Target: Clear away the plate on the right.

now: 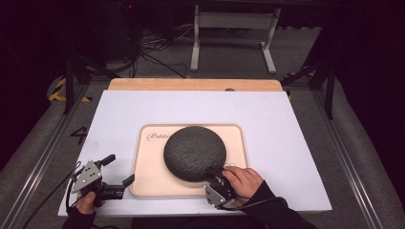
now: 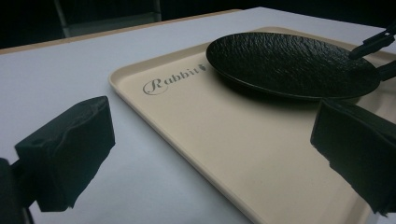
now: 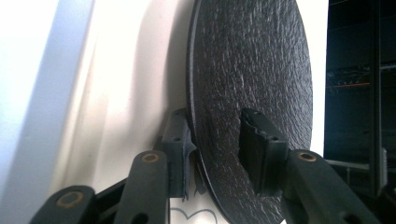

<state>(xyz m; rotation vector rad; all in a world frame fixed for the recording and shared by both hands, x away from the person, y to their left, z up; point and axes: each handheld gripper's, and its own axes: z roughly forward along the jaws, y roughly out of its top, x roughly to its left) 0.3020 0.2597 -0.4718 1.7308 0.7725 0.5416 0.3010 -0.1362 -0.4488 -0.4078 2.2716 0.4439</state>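
Left gripper (image 1: 117, 170) sits near the table's (image 1: 286, 143) front left corner, held in a hand (image 1: 86, 202), jaws spread wide w/ nothing between them. One jaw is over the bare table, the other reaches to the tray's (image 1: 143, 181) left edge. In the left gripper view the same: the two black jaws stand far apart, one over the white top, one over the tray (image 2: 224, 140), just beside its rim.

Tray is cream, rounded corners, lying flat approx. mid-table, a bit toward the front edge. Script "Rabbit" is printed near its far left corner.

Plate (image 1: 195, 152) is dark, round, rough-textured, over the tray's middle. In the left gripper view the plate (image 2: 289, 60) looks raised off the tray w/ a shadow under it, near side lifted; can't tell if the far edge touches.

Right gripper (image 1: 215, 172) is at the tray's front edge, right of centre, hand (image 1: 243, 181) wrapped round it. It's pinching the plate's near rim. Right gripper view confirms: one jaw under the plate (image 3: 252, 70), one pressed on its top face, rim clamped between, tray (image 3: 130, 84) behind.
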